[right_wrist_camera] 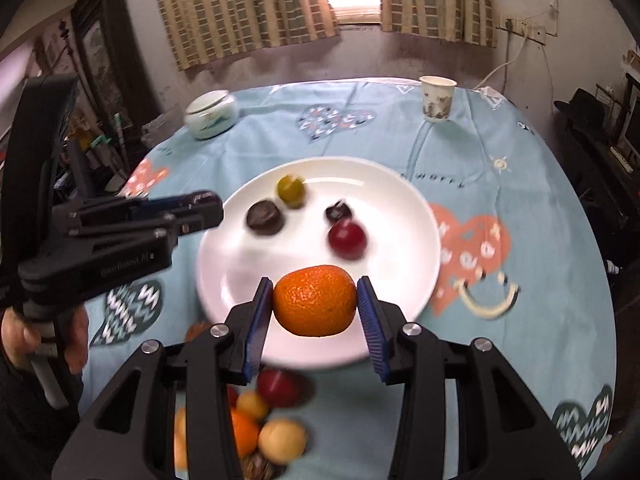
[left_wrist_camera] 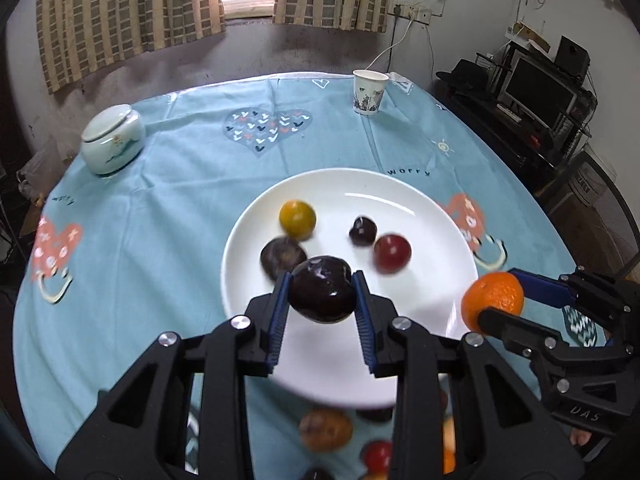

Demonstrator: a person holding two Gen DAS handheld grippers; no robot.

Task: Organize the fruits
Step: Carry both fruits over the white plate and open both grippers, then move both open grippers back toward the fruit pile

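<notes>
The left tongs [left_wrist_camera: 322, 294] are clamping a glossy, dark purple plum [left_wrist_camera: 323, 295] between their blue ribbed pads, holding it in the air above the near half of a round white ceramic plate [left_wrist_camera: 432, 216]. The right tongs [right_wrist_camera: 316, 307] are gripping a dimpled orange mandarin [right_wrist_camera: 315, 300] the same way, over the plate's near rim; in the left wrist view they are sitting just off the plate's right edge.

Four fruits are already lying on the plate: a yellow-green round one [left_wrist_camera: 297, 219] toward the far side, a dull dark brown one [left_wrist_camera: 282, 257] just beside it and nearer, a small dark one [left_wrist_camera: 363, 231] toward the middle, and a red round one [left_wrist_camera: 392, 253] next to that. The dark brown fruit is showing just behind the held plum in the left wrist view.

On the near side of the plate, a loose heap of unsorted fruit [right_wrist_camera: 276, 424] is lying on the tabletop, partly hidden behind the tongs' black frames: red, pale yellow, orange and brown pieces are showing.

The tabletop is covered by a light blue cloth printed with hearts [left_wrist_camera: 168, 184]. A pale green lidded ceramic jar [left_wrist_camera: 112, 139] is standing at the far left and a printed paper cup [left_wrist_camera: 369, 92] at the far right, both well apart from the plate. A bare hand [right_wrist_camera: 24, 340] is gripping the left tool's handle.
</notes>
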